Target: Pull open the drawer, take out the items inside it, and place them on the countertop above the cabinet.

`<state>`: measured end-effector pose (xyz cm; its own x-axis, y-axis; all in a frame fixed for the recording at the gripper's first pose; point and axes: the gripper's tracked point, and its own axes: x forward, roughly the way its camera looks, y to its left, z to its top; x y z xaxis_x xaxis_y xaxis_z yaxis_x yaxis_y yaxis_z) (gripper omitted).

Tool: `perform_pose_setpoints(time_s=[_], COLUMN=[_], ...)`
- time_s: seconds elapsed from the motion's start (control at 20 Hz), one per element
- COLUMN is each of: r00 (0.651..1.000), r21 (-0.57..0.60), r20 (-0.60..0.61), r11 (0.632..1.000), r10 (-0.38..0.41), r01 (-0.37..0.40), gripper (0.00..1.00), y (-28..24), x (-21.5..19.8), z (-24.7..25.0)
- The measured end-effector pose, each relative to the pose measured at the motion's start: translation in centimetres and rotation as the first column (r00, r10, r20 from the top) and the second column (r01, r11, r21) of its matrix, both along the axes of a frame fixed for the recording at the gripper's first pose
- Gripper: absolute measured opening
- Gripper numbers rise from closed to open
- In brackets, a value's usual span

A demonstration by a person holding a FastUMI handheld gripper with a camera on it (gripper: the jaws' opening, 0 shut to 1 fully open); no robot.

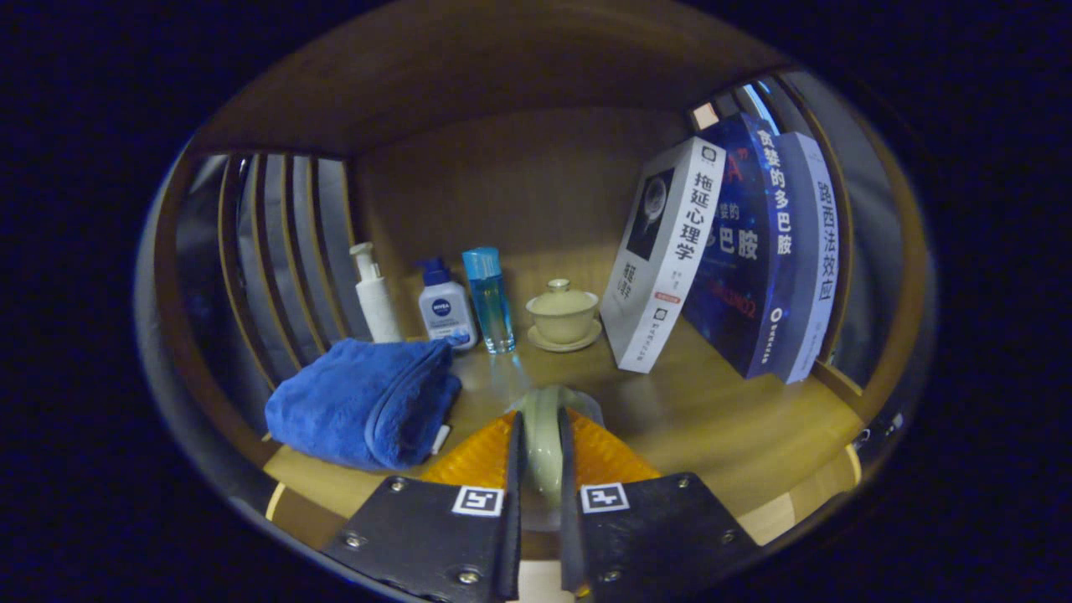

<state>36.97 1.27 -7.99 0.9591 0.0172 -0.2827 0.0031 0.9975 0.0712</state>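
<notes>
Fingers [512, 469] of gripper [536, 502] nearly closed, pinching a pale green ceramic piece [543, 435] between them above the wooden countertop [712, 419], beside blue towel [368, 402]; step judged: placing; next: lower, release.

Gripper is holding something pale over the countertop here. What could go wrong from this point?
1. The gripper is shut on a thin pale green ceramic piece edge-on; it could slip or tip on release.
2. The folded blue towel lies close beside the fingers; opening might snag it.
3. Reaching forward risks bumping the lidded cup.
</notes>
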Motion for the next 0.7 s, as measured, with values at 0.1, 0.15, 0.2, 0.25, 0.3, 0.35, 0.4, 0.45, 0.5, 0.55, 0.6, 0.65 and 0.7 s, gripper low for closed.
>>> perform_pose_setpoints(time_s=[0.1,0.15,0.2,0.25,0.3,0.35,0.4,0.45,0.5,0.55,0.6,0.65,0.7], r00=[1.0,1.0,0.999,1.0,1.0,1.0,1.0,1.0,1.0,1.0,0.999,0.998,0.999], r21=[0.014,0.023,0.031,0.037,0.038,0.034,0.023,0.001,-0.033,-0.071,-0.078,-0.082,-0.11], r20=[0.015,0.02,0.023,0.023,0.017,0.009,0.007,0.008,0.008,-0.012,-0.016,-0.007,-0.007], r11=[1.0,1.0,0.999,0.999,0.999,0.999,1.0,1.0,0.999,0.997,0.996,0.994,0.993], r10=[0.012,0.018,0.023,0.02,0.016,0.008,0.001,-0.008,-0.01,-0.007,0.032,0.069,0.051], r01=[-0.012,-0.019,-0.023,-0.021,-0.016,-0.009,-0.001,0.008,0.01,0.006,-0.034,-0.07,-0.051], gripper=[0.2,0.2,0.2,0.2,0.2,0.2,0.2,0.2,0.19,0.19,0.35,0.51,0.67], y=[0.1,0.2,0.1,0.1,0.1,0.0,0.0,0.1,0.1,-0.1,0.8,1.7,1.2], x=[1.4,1.9,2.5,3.0,3.1,3.3,3.3,3.3,3.3,3.2,2.6,2.1,1.5], z=[-0.2,-0.2,-0.2,-0.3,-0.3,-0.3,-0.2,0.1,0.1,-0.3,-0.5,-0.4,-0.5])
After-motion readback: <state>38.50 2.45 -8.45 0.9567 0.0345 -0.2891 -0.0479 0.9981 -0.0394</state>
